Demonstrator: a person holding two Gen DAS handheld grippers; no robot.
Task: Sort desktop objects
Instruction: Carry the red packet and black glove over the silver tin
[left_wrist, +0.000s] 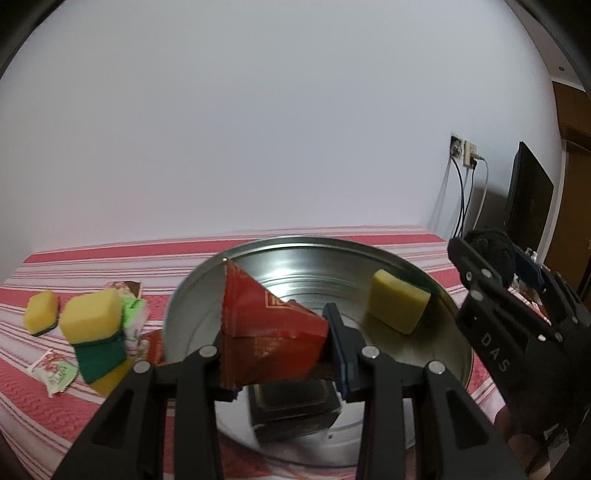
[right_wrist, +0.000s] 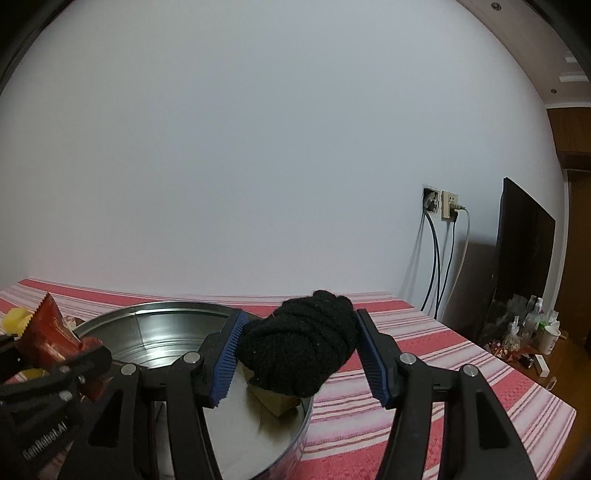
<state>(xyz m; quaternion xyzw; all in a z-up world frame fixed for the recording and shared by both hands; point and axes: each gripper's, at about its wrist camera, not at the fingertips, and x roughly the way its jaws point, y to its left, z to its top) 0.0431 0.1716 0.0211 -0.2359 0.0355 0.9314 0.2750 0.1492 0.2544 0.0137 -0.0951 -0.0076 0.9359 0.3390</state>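
Left tongs (left_wrist: 280, 343) clamped on red sachet (left_wrist: 266, 332): crinkled foil, roughly triangular, serrated top edge, long axis running up and away from tongs, tip pointing to far rim of metal tin (left_wrist: 192, 284). Sachet hangs over tin's near-left part.

Right tongs (right_wrist: 299, 354) clamped on black knitted bundle (right_wrist: 299, 350), a rolled, lumpy wad, long axis across the pads, over tin's right rim.

Inside tin: yellow sponge (left_wrist: 399, 306) w/ green backing, lying tilted at right wall; dark box (left_wrist: 291, 410) at near side.

Left of tin on red-striped surface (left_wrist: 92, 254): more yellow/green sponges (left_wrist: 92, 317), stacked, and small floral packets (left_wrist: 55, 373).
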